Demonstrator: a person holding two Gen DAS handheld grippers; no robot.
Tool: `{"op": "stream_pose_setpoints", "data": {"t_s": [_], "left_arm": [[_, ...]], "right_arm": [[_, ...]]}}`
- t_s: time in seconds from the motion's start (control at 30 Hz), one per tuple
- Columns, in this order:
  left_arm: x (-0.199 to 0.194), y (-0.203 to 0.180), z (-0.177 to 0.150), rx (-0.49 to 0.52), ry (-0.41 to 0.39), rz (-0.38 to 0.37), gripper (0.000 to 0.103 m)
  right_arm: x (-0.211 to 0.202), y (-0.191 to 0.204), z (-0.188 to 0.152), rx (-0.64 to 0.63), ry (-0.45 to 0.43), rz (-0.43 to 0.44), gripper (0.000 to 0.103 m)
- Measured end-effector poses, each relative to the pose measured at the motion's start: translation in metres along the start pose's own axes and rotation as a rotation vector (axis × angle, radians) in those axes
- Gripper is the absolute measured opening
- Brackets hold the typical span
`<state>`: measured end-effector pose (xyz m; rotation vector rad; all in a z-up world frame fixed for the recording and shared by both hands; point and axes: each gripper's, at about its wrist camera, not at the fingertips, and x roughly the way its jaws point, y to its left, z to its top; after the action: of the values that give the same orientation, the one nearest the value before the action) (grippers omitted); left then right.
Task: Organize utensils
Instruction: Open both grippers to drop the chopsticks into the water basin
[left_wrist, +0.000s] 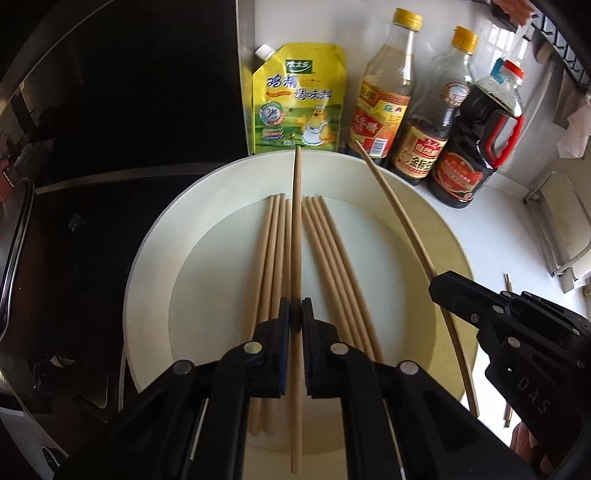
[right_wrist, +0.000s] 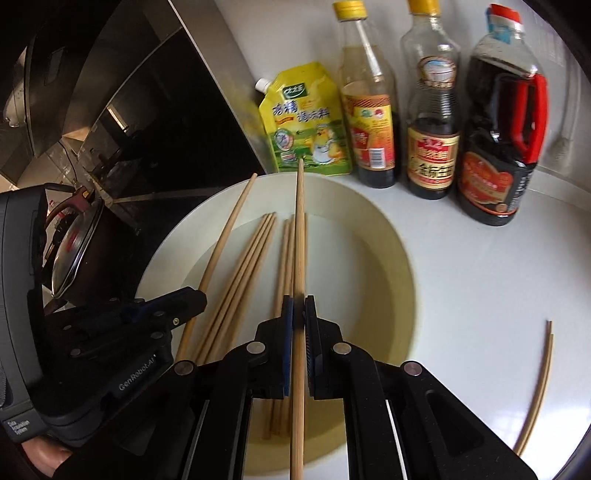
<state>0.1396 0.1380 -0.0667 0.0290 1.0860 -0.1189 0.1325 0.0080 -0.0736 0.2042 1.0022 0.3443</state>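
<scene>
A white plate (left_wrist: 155, 258) holds several wooden chopsticks (left_wrist: 273, 251) lying in two bundles. My left gripper (left_wrist: 295, 310) is shut on one chopstick (left_wrist: 296, 221), held above the plate's middle and pointing at the far rim. My right gripper (right_wrist: 298, 310) is shut on another chopstick (right_wrist: 300, 236), held over the plate's (right_wrist: 388, 229) right part; it shows in the left wrist view (left_wrist: 439, 288) with its chopstick (left_wrist: 399, 206) slanting over the rim. The left gripper (right_wrist: 192, 299) and its chopstick (right_wrist: 229, 232) show at the left of the right wrist view.
A yellow seasoning pouch (left_wrist: 295, 99) and three sauce bottles (left_wrist: 384, 96) stand behind the plate on the white counter. Two loose chopsticks (right_wrist: 539, 384) lie on the counter to the right. A black stove with a lidded pot (right_wrist: 77, 251) is on the left.
</scene>
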Motion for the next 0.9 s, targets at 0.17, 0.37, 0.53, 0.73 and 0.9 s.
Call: {"op": "stream_pose_setpoints", "data": {"t_s": [0.17, 0.37, 0.53, 0.73, 0.9], "left_arm": [[0.018, 0.016, 0.001, -0.009, 0.036, -0.008, 0.007], [0.031, 0.021, 0.001, -0.013, 0.063, -0.022, 0.027], [0.03, 0.026, 0.0, -0.024, 0.05, -0.023, 0.04], [0.025, 0.029, 0.0, -0.028, 0.043, -0.024, 0.045], [0.016, 0.027, -0.006, -0.023, 0.033, -0.032, 0.053]], "right_arm": [[0.03, 0.014, 0.005, -0.018, 0.07, -0.024, 0.006], [0.042, 0.011, 0.004, -0.009, 0.102, -0.068, 0.008], [0.033, 0.005, -0.001, -0.003, 0.082, -0.093, 0.021], [0.025, 0.001, -0.006, 0.003, 0.079, -0.101, 0.022], [0.013, 0.002, -0.013, -0.001, 0.069, -0.108, 0.025]]}}
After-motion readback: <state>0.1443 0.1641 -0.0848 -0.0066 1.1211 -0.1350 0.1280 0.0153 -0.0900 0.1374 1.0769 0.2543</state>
